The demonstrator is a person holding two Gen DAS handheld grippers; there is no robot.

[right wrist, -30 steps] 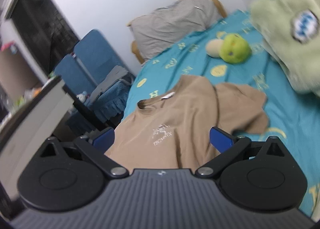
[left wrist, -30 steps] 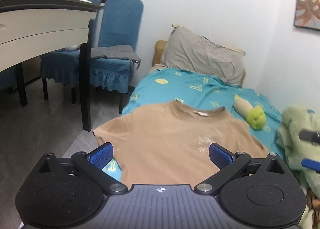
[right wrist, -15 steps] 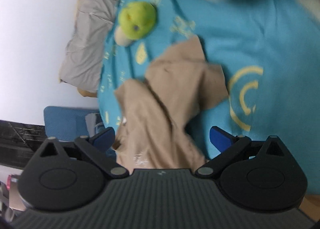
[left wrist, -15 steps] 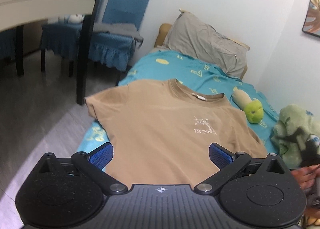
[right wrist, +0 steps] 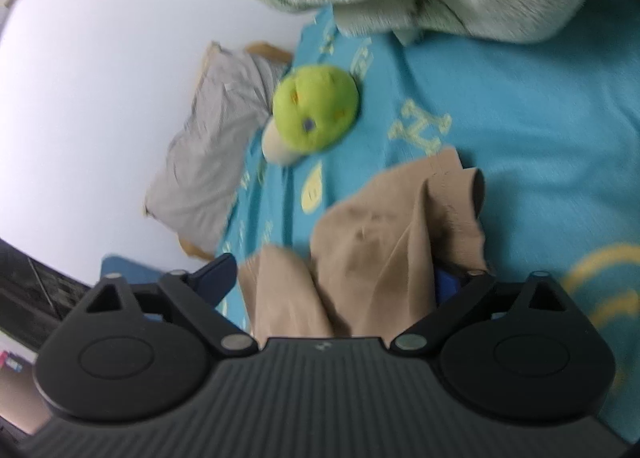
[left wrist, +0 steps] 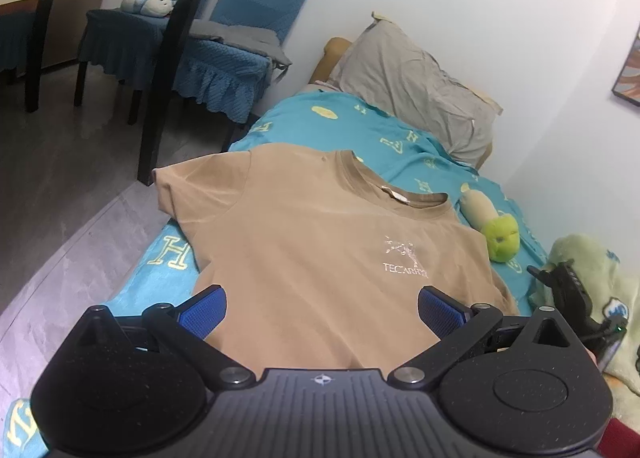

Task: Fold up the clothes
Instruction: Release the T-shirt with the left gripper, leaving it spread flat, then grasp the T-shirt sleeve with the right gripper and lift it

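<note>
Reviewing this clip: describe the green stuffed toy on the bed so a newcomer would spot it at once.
Start at the bed's turquoise sheet with yellow letters. Between the grey pillow at the head and the tan T-shirt lies a small stuffed toy. Its round lime-green head on a cream body sets it apart from the paler, fluffier green blanket.

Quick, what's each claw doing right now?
Left gripper: open, holding nothing.
Right gripper: open, shirt sleeve between its fingers, not clamped.

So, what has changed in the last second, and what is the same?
The left gripper has come low over the tan T-shirt. The right gripper swung down to the shirt's crumpled sleeve. Both remain open; the shirt and green plush toy stayed put.
</note>
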